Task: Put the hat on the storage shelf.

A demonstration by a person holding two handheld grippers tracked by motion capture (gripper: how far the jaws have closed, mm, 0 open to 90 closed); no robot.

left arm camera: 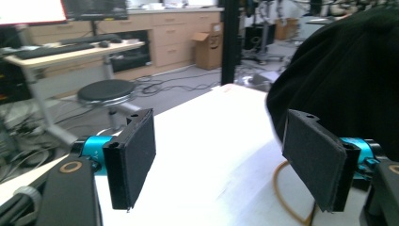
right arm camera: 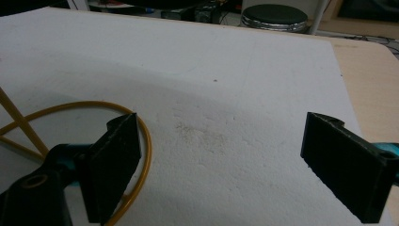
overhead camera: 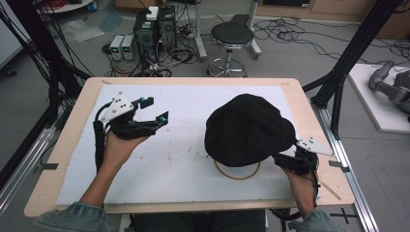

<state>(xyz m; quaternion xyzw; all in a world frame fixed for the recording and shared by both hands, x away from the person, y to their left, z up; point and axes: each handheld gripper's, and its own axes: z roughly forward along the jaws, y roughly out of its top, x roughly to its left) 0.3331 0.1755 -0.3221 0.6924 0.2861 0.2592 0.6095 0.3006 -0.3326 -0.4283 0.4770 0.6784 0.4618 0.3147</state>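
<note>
A black cloth hat sits raised on a yellow wire stand, whose ring base lies on the white board right of centre. My left gripper is held above the board's left part, well clear of the hat, jaws open and pointing right. In the left gripper view the jaws stand wide with nothing between them; the hat and the ring lie beyond, to the right. My right gripper sits at the hat's near right edge, open, beside the ring.
The white board rests on a wooden table. Behind the table stand a black stool and computer boxes amid cables. Black frame posts rise at both sides. The board's left and middle offer room.
</note>
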